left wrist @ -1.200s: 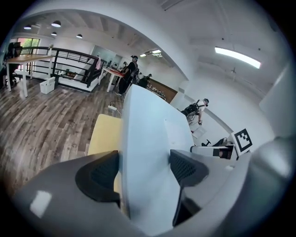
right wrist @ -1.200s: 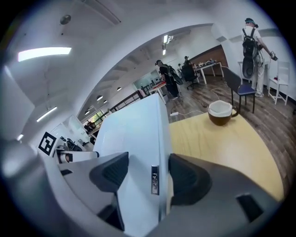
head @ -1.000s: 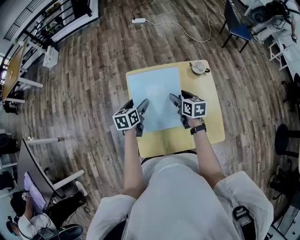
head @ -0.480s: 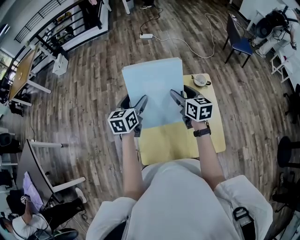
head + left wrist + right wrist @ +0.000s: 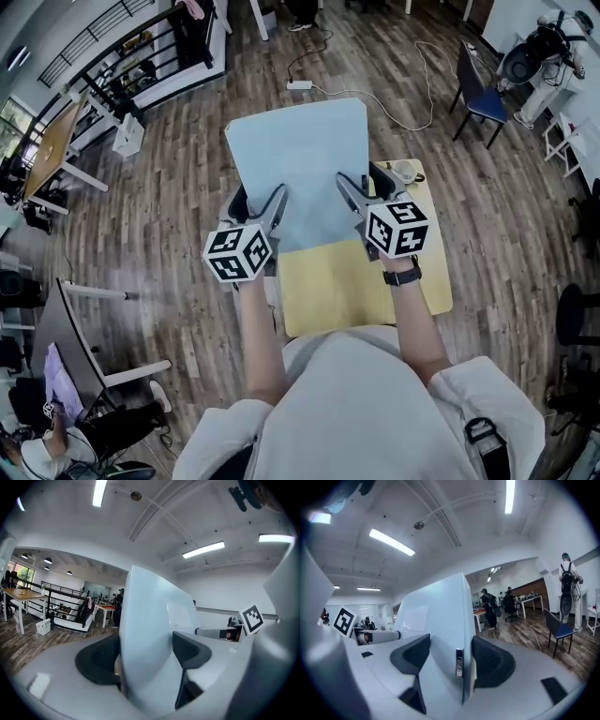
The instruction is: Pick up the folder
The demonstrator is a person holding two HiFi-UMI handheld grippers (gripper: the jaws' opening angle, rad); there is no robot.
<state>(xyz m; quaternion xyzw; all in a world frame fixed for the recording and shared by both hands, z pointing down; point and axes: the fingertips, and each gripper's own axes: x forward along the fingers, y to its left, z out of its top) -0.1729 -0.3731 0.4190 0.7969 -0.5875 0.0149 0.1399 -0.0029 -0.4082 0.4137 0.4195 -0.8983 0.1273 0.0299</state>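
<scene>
A light blue folder (image 5: 295, 169) hangs in the air above the yellow table (image 5: 356, 281), tilted with its far edge up. My left gripper (image 5: 258, 204) is shut on its left near edge, and my right gripper (image 5: 364, 187) is shut on its right near edge. In the left gripper view the folder (image 5: 150, 634) stands as a pale sheet clamped between the dark pads of the left gripper (image 5: 145, 656). The right gripper view shows the folder (image 5: 440, 616), with a small metal clip on its edge, pinched by the right gripper (image 5: 452, 660).
A cup (image 5: 405, 172) sits at the table's far right corner, partly behind the right gripper. A power strip with a white cable (image 5: 300, 84) lies on the wood floor beyond. A blue chair (image 5: 483, 98) stands far right, a wooden desk (image 5: 52, 150) far left.
Both grippers have risen with the folder in them. The folder lay flat on the table a second ago and now is off it, its far edge tipped up.
</scene>
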